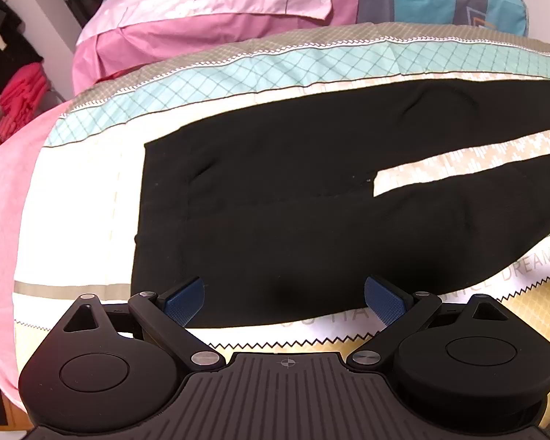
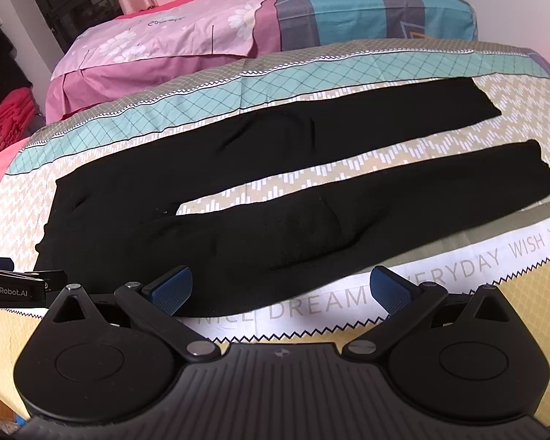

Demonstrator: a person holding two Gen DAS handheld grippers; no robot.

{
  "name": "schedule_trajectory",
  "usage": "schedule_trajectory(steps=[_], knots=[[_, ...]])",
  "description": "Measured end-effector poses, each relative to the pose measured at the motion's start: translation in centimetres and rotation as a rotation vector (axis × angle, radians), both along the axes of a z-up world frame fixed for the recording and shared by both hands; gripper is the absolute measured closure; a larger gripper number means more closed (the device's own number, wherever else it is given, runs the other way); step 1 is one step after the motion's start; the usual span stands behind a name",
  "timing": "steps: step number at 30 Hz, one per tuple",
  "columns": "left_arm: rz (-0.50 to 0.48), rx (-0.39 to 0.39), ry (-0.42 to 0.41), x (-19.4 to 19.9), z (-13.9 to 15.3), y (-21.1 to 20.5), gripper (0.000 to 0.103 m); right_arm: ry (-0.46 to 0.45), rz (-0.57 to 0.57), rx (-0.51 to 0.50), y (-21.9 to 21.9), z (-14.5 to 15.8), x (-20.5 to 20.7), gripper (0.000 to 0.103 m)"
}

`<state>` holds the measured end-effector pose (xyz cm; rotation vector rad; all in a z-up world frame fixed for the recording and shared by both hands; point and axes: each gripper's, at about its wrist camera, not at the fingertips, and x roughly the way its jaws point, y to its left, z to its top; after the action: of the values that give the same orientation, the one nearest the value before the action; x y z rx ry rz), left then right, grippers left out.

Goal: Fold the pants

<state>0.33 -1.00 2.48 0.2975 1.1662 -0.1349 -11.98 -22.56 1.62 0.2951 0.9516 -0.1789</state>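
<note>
Bright, soft daylight; sharp focus, strong fisheye bending at edges.

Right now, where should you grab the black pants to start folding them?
Probably the near leg's long edge. The black pants lie flat on the bed cover, legs apart, waistband to the left. The left hand-held gripper and right hand-held gripper, both open, already face that edge, so coming in low from the near side could pinch it and lift it over the far leg.

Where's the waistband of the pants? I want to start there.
In the right wrist view the waistband lies at the left, just beyond the left gripper.
</note>
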Motion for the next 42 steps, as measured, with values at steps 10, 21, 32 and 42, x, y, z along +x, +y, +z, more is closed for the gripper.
schedule_trajectory(steps=[10, 21, 32, 42], knots=[[0.029, 0.002, 0.035, 0.7, -1.3, 0.6, 0.000, 0.011, -0.003, 0.008, -0.1, -0.5, 0.1, 0.000], [0.020, -0.038, 0.076, 1.2, -3.9, 0.0, 0.000, 0.028, -0.055, 0.056, -2.2, -2.2, -0.9, 0.000], [0.135, -0.124, 0.117, 3.1, -9.7, 1.8, 0.000, -0.052, -0.270, 0.221, -10.5, -6.8, -6.9, 0.001], [0.186, -0.105, 0.137, 3.7, -11.9, 2.3, 0.000, -0.162, -0.670, 0.188, -24.1, -8.2, -7.7, 0.035]])
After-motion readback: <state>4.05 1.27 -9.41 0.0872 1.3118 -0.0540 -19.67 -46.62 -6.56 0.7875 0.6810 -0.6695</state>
